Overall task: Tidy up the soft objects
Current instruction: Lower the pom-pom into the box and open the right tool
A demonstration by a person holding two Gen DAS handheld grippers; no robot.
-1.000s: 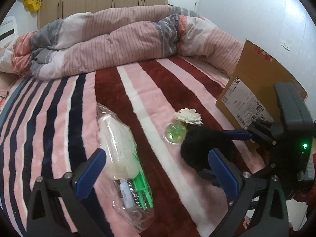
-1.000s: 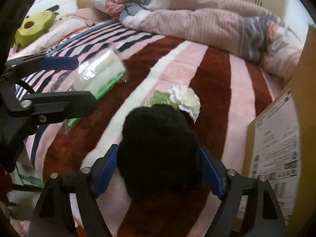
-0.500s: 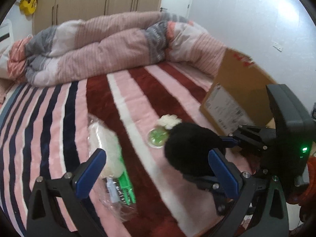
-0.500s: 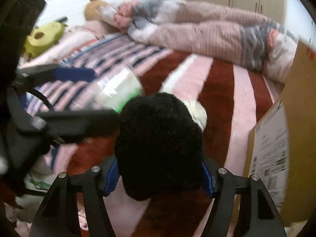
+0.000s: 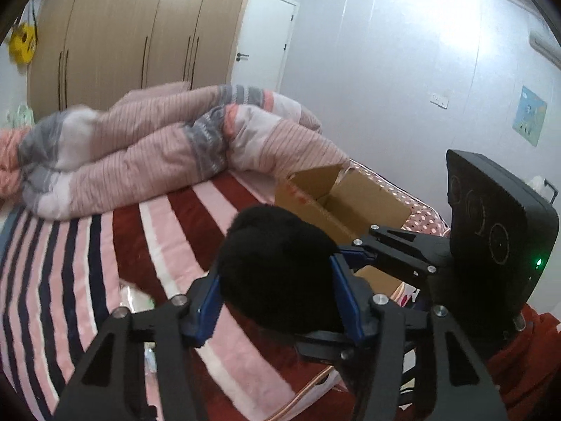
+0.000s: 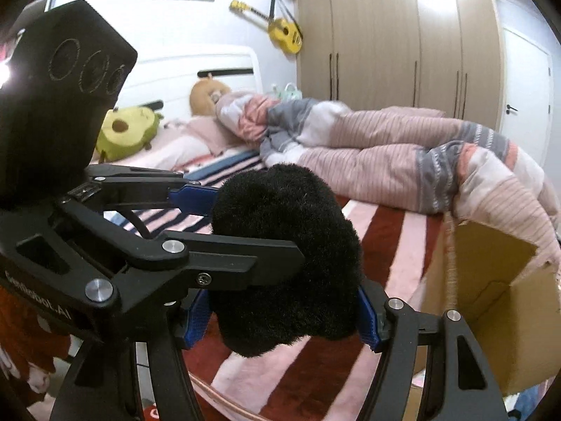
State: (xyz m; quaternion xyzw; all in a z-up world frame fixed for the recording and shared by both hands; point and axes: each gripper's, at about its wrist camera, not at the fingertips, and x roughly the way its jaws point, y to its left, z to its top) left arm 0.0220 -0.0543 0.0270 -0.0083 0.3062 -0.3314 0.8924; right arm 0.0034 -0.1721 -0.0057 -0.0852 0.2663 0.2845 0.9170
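Both hand-held grippers [image 5: 277, 301] [image 6: 284, 312] clamp black plush [image 6: 284, 273] beside open cardboard box [image 6: 491, 301].

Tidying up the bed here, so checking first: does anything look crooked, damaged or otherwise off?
Nothing spilled or broken. The cardboard box looks a bit ragged along its top edge, and the duvet lies bunched across the bed rather than spread. The right claw holds the black fluffy toy above the striped blanket, beside the box.
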